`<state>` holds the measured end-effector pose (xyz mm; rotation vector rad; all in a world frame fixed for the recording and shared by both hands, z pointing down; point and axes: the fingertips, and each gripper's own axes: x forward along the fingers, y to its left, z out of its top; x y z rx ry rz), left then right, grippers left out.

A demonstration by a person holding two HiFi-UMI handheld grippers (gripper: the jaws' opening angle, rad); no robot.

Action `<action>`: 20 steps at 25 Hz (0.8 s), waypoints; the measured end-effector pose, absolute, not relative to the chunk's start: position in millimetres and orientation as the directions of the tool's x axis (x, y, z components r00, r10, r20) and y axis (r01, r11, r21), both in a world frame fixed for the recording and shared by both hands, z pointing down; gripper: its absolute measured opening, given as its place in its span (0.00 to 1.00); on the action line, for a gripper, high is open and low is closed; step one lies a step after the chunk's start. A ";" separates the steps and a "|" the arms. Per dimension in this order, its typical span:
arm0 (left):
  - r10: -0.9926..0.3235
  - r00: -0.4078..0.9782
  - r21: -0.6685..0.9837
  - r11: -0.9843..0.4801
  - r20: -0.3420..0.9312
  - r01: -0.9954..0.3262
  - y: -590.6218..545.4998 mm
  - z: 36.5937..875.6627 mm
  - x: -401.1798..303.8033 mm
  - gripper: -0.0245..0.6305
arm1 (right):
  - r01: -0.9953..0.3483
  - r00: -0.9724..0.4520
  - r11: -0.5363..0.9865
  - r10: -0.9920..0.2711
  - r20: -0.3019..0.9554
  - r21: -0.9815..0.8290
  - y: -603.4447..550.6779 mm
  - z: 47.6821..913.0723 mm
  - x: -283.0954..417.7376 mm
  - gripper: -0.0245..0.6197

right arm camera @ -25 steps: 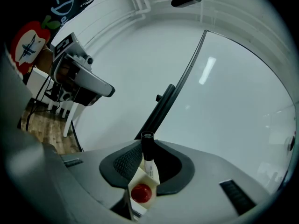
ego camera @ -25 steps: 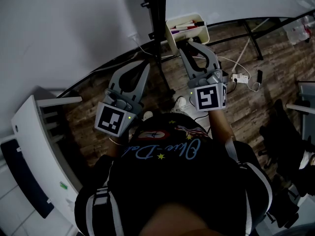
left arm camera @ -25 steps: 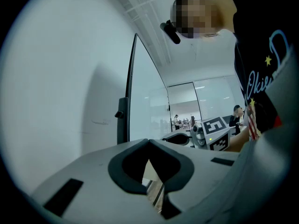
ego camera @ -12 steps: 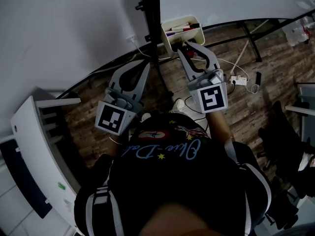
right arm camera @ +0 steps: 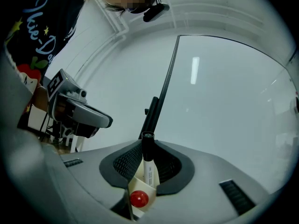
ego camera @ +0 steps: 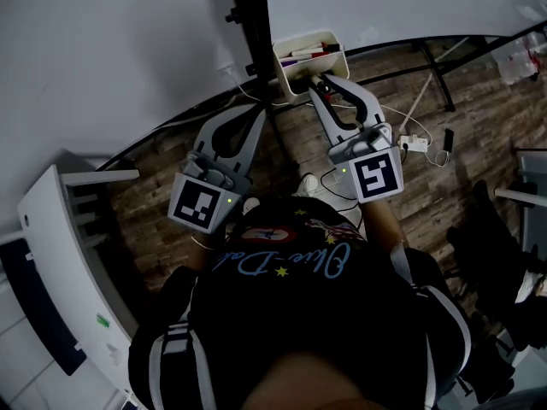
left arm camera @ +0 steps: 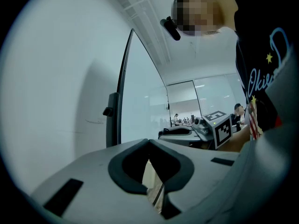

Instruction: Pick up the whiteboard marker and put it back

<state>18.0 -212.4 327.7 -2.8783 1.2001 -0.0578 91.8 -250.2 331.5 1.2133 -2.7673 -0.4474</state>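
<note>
Narrowly closed, the right gripper (right arm camera: 148,148) holds the whiteboard marker (right arm camera: 149,171), with both ribbed pads pressing on its white barrel. The marker lies along the jaws, its black cap (right arm camera: 147,143) out toward the tips and its round red end (right arm camera: 139,199) back in the throat of the jaws.

In the head view the held marker is just on the near side of the white tray (ego camera: 299,77), close to its front wall. Whether it touches the tray cannot be told. The tray sits at the lower edge of the whiteboard (ego camera: 402,2), and other markers (ego camera: 308,54) lie across its inside.

Just left of the tray, a black stand post (ego camera: 256,32) runs upward. The left gripper (left arm camera: 149,142) is also left of the tray, on the far side of that post and well apart from the tray. Its jaws meet at the tips with nothing between them.

Down and to the right of the tray, a white plug block (ego camera: 414,139) with its cable lies on the wood-plank floor (ego camera: 479,109). Far to the left of the tray stands a white cabinet (ego camera: 60,246). Well below the tray in the head view, nearest the camera, is the person's dark shirt (ego camera: 291,331) with pale script across it.
</note>
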 end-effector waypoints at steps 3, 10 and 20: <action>-0.713 0.701 -0.038 -0.701 0.025 -0.712 -214.1 327.9 22.8 0.04 | -0.697 -0.692 0.653 -0.721 -0.041 0.297 -250.0 328.5 95.3 0.16; -0.712 0.702 -0.039 -0.702 0.026 -0.711 -216.8 326.6 34.8 0.04 | -0.692 -0.706 0.668 -0.705 -0.066 0.273 -249.7 313.6 103.7 0.16; -0.708 0.707 -0.048 -0.706 0.012 -0.706 -218.5 322.5 44.6 0.04 | -0.682 -0.723 0.680 -0.682 -0.110 0.268 -242.3 292.5 109.6 0.17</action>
